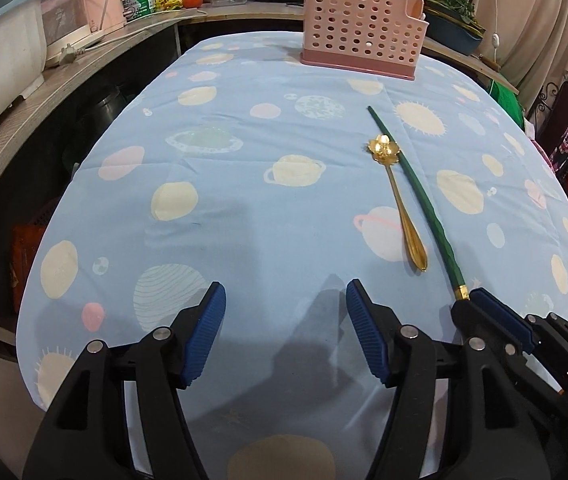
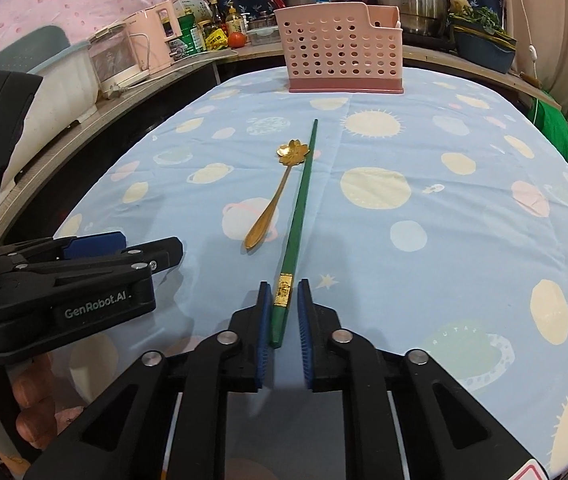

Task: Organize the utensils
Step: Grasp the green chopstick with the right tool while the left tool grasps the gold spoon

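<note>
Right gripper (image 2: 284, 304) — pads astride green chopstick's (image 2: 297, 216) gold-banded end

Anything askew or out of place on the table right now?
Only one green chopstick shows, no mate in view. It lies beside the gold spoon on the tablecloth, while the pink holder looks empty.
</note>
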`<state>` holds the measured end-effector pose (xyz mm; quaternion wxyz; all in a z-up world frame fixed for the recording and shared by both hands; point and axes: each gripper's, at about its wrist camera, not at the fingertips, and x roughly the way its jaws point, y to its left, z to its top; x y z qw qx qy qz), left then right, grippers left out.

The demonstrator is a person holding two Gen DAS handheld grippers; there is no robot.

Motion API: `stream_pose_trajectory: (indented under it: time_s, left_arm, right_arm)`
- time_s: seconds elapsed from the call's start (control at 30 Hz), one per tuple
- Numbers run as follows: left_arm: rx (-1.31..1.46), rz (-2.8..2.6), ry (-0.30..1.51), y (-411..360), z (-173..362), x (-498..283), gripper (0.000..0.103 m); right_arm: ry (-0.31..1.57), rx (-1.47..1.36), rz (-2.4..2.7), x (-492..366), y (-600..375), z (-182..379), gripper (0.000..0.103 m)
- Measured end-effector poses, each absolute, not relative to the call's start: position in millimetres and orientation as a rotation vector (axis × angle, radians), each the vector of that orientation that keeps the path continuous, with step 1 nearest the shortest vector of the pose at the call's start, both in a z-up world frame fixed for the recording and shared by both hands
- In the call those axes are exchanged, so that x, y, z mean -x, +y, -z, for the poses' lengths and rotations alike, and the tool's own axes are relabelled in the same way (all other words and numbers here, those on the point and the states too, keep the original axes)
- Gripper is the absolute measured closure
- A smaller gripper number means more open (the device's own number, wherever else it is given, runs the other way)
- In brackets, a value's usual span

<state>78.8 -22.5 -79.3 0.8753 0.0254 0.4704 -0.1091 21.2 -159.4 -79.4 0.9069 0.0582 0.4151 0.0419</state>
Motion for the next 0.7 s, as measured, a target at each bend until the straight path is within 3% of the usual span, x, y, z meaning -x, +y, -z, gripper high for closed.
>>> stream_pose_trajectory:
  time_s: [0.43, 0.7]
  left_arm:
    - [-0.042, 0.279, 0.969, -39, 75, -76, 0.031]
    - [-0.030, 0.341, 0.966, -71, 73, -84, 0.030]
  right_arm:
    - [0.827, -0.223, 0.012, -20, -202, 74, 0.096]
    - [0.830, -0.283, 0.050, -21, -226, 79, 0.096]
